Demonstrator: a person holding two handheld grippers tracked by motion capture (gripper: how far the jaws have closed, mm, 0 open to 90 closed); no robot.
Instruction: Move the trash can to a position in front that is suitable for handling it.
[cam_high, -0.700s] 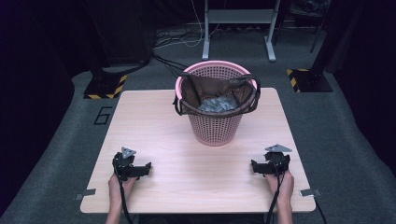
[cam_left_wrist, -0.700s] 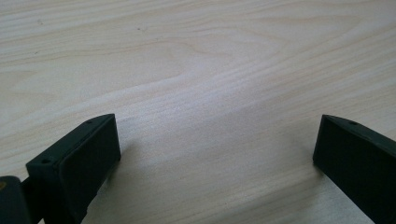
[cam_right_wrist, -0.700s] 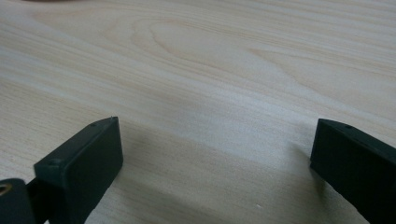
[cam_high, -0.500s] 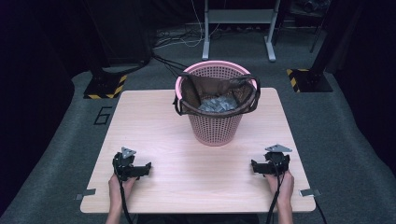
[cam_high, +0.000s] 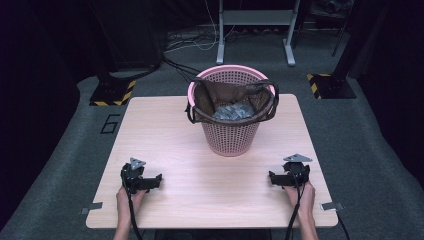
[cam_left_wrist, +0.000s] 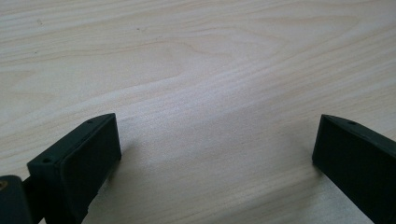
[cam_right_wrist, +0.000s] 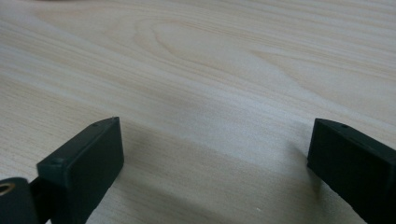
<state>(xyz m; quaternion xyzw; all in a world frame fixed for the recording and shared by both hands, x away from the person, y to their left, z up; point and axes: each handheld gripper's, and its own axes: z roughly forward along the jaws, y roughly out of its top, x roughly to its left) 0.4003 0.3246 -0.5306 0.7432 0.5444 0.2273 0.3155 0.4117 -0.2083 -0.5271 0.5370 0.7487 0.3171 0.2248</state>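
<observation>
The left gripper was seen low at the near left part of the table, held from below by a hand that came in over the near edge, with a cable trailing back from it; its jaws were spread wide with nothing between them, and in the left gripper view the left gripper was shown with only bare pale wood grain in the gap, each black jaw throwing a soft shadow on the board; the table was a light wooden top with rounded corners.

Toward the far middle of the table, well apart from both grippers, a pink basket was seen standing upright; its wall was a fine plastic lattice that narrowed toward the base, and its rim was round and smooth; a dark brown bag was draped inside it and folded out over the rim, with its handles hanging down on either side; crumpled grey matter was seen lying in the bag's mouth, though what it was could not be told.

The right gripper was seen at the near right part of the table, level with the left one, held by the other hand, a grey three-cornered plate on top of it; its jaws were likewise released and empty, and in the right gripper view the right gripper was shown with plain wood between the two black jaws.
</observation>
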